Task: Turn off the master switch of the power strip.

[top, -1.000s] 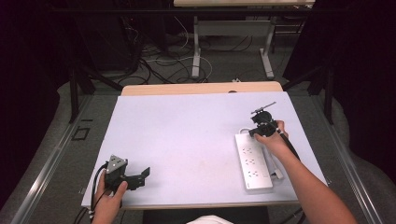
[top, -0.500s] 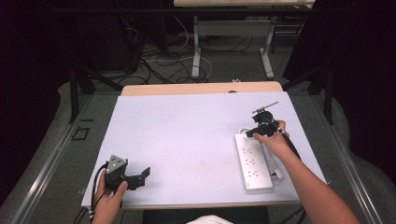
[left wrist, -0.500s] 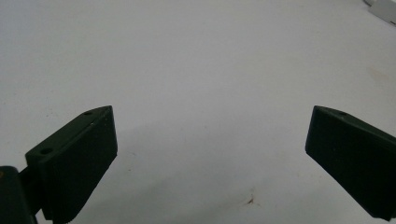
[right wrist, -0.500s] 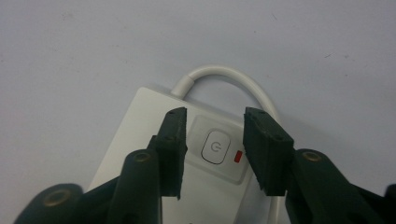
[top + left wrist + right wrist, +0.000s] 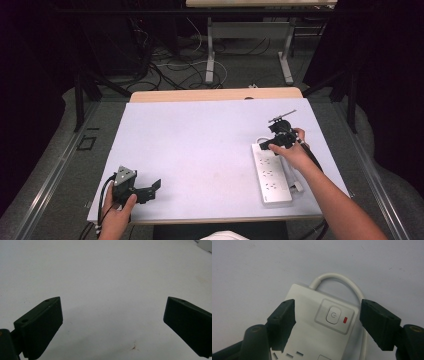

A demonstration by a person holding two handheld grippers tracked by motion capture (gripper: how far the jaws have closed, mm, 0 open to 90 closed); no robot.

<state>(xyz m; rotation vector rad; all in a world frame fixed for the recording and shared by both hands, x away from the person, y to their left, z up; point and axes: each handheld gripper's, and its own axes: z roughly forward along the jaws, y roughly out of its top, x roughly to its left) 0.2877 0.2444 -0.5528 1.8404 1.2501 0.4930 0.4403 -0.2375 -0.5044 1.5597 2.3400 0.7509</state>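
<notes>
Our right gripper (image 5: 327, 322) hangs over the power strip (image 5: 271, 172) at the table's (image 5: 200, 145) right edge, jaws just spread, straddling its power button (image 5: 333, 314) without touching; sockets are cut off below. Our left gripper (image 5: 112, 322) gapes empty.

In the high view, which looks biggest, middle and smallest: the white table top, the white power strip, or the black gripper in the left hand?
1. White table top: by far the biggest.
2. Power strip: middle, a long white bar.
3. Left gripper: looks smallest, though it sits nearer the camera, so it is close to the strip and not certain.
</notes>
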